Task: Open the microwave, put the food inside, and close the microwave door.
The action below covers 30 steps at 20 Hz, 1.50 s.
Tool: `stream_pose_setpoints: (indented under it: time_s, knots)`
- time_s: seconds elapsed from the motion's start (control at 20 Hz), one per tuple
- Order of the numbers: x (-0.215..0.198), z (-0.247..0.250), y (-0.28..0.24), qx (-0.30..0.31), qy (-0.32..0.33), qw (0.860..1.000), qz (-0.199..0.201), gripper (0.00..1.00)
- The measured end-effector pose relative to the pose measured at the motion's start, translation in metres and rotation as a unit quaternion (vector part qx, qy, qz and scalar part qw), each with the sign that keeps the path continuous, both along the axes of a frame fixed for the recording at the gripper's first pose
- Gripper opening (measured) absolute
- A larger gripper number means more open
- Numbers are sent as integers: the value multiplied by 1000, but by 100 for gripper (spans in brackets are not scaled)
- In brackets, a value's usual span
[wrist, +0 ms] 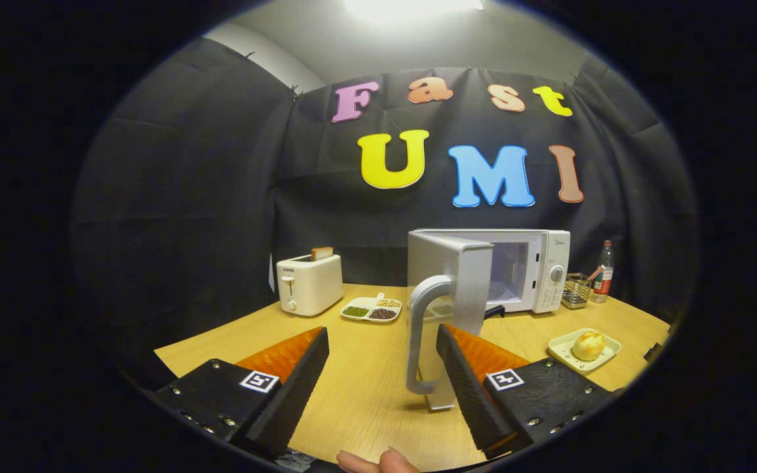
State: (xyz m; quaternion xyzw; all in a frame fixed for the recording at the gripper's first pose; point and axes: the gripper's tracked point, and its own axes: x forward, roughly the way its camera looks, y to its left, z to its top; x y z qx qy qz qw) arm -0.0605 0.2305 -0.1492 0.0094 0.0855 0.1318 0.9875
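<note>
The gripper (382, 348) is hanging with its fingers spread wide above the pale wooden table (365, 387), holding nothing.

The white box-shaped microwave (536, 269) is standing at the back of the table, its door (451, 289) swinging out towards the fingers, so that the curved grey handle (418, 328) is sitting just ahead of them, nearer the right one, whose tip is overlapping the door's lower edge; whether they touch is unclear. The door is hiding much of the cavity. The food, a round golden bun (589, 345) on a small pale square plate (605, 355), is resting right of the gripper, well apart. Fingertips (378, 462) of a hand are showing below, mostly cut off.
</note>
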Motion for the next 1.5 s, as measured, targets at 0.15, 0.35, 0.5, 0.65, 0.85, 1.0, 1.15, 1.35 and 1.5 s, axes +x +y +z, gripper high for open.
stream_pose_setpoints:
  time_s: [0.15,0.35,0.5,0.65,0.85,1.0,1.15,1.35,1.5]
  knots:
    - [9,9,-55,-4,-11,1000,-21,98]
    - [41,-12,-148,-75,0,992,-100,98]
    - [59,-33,-205,-88,28,986,-137,98]
    - [74,-55,-251,-99,63,979,-164,98]
    - [93,-91,-295,-82,137,972,-173,98]
    - [107,-121,-324,-84,191,960,-189,98]
    - [116,-148,-338,-86,231,949,-194,98]
    - [124,-171,-346,-93,252,941,-204,98]
    - [126,-176,-350,-57,268,938,-214,98]
